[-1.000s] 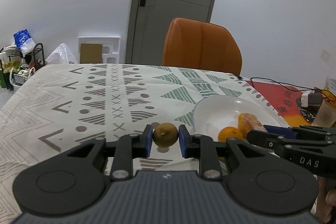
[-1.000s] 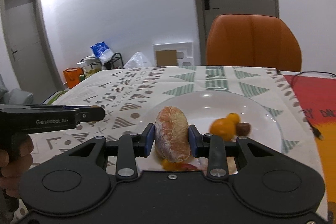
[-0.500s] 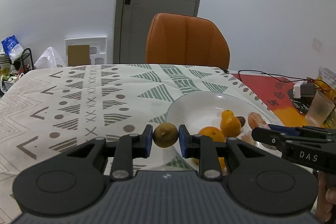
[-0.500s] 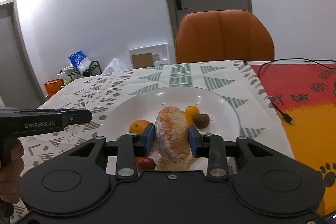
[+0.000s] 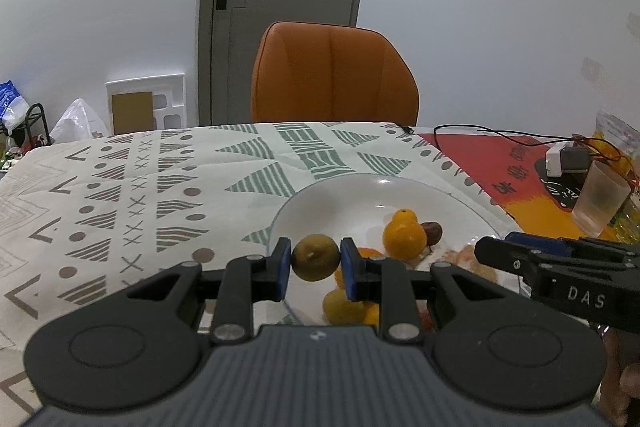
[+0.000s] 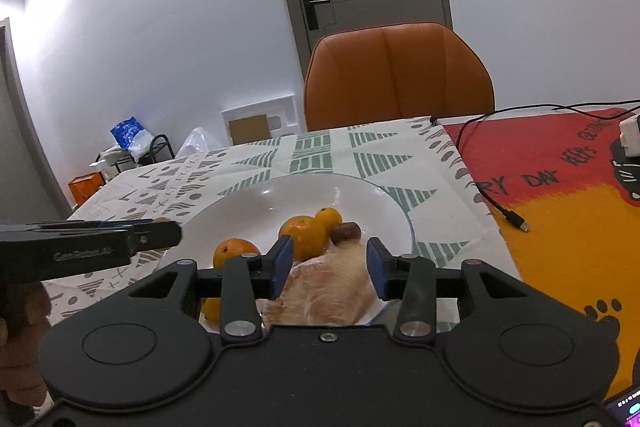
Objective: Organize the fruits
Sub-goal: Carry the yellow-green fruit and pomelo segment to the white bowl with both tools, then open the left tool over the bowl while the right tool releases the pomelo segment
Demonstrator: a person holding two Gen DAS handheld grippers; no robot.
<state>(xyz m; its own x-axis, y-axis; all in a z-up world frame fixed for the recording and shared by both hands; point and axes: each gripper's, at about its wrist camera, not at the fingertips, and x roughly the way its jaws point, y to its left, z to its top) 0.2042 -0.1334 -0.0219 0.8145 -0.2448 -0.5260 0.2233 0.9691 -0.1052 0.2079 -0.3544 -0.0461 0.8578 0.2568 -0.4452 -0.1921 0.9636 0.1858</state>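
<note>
Left gripper (image 5: 316,263) clamped on small firm fruit (image 5: 315,257), over plate (image 5: 340,195) rim. Right gripper (image 6: 330,267) just opened; soft peeled pomelo (image 6: 328,287) loose on plate. Grip broadside, gently.

The left gripper (image 5: 315,258) is clamped shut on a small fruit (image 5: 315,257). The right gripper (image 6: 329,263), just to its right, has just been opening, pads clear.

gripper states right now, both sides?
Left gripper: shut on the small brownish-green fruit.
Right gripper: open; jaws have just been opening, and the peeled pomelo piece lies between them on the plate.
</note>
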